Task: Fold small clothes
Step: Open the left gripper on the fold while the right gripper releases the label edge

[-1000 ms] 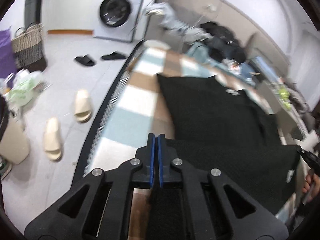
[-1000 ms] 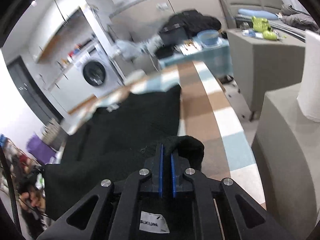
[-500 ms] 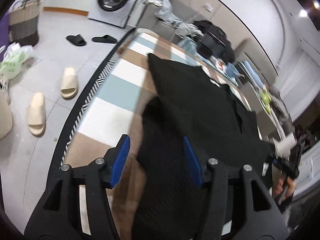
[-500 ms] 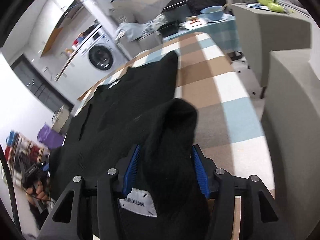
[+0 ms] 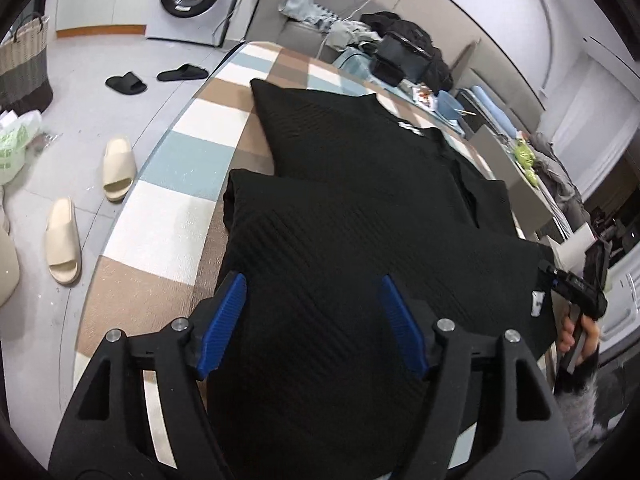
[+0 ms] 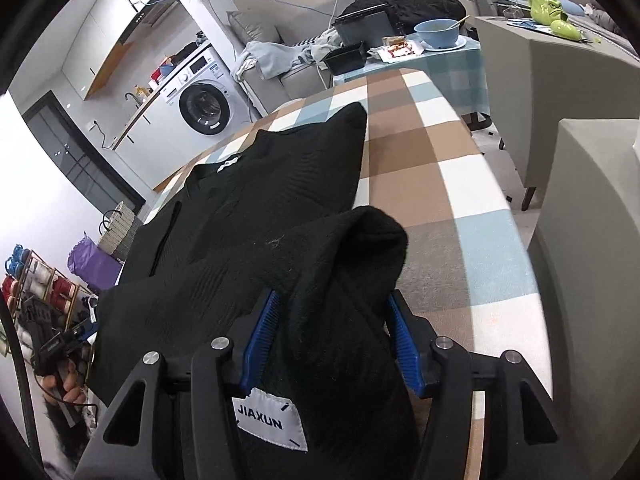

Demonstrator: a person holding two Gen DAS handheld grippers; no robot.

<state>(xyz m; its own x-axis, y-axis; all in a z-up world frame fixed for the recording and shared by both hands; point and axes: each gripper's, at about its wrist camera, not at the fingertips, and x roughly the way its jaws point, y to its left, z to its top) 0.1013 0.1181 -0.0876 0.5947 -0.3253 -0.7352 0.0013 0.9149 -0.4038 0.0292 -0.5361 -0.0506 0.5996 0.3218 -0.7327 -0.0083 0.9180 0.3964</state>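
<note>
Left wrist view shows the left claw (image 5: 312, 320) opening wide over a black knit garment (image 5: 360, 208) folded on the checked bench (image 5: 172, 216), its pads clear of the cloth. Right claw (image 6: 332, 336) stands partly open, a bunched fold with a white label (image 6: 270, 420) between its blue fingers (image 6: 262, 332).
</note>
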